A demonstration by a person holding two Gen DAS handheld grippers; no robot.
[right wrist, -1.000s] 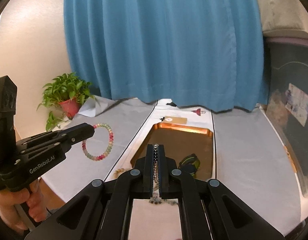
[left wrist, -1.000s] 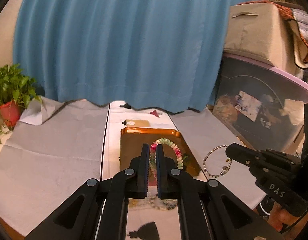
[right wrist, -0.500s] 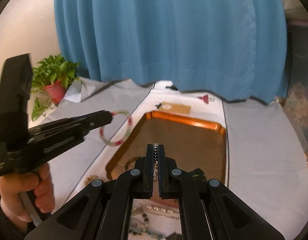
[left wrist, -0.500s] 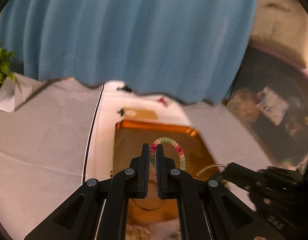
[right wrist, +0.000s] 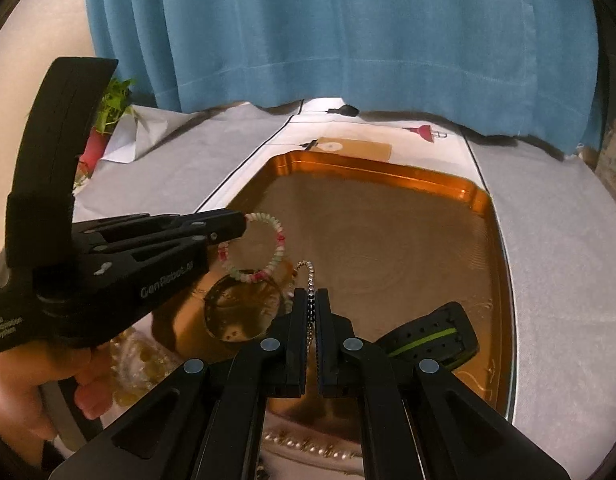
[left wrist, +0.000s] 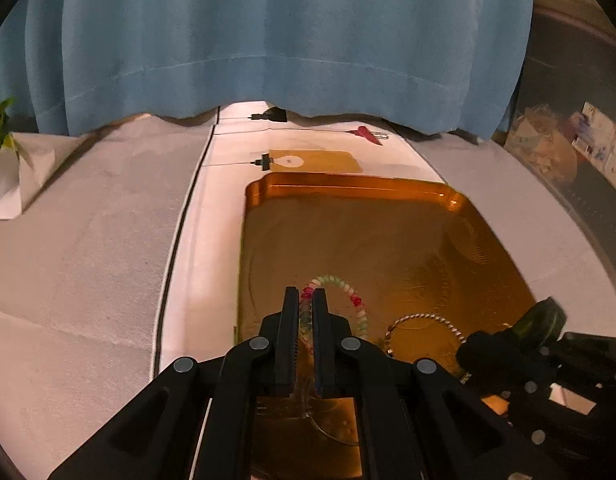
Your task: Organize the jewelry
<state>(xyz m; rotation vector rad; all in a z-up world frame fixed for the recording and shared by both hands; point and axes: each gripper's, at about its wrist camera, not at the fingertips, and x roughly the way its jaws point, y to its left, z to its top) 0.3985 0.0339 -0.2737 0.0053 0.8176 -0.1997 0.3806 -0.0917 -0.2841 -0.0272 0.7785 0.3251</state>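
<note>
Grippers over copper tray (blue curtain behind).

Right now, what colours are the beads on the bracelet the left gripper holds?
Pink, pale green and white beads on the bracelet, clearest in the right wrist view.

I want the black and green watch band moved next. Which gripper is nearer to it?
Right. The right gripper hangs just left of the watch band; the left gripper is farther left, over the tray's left edge.
</note>
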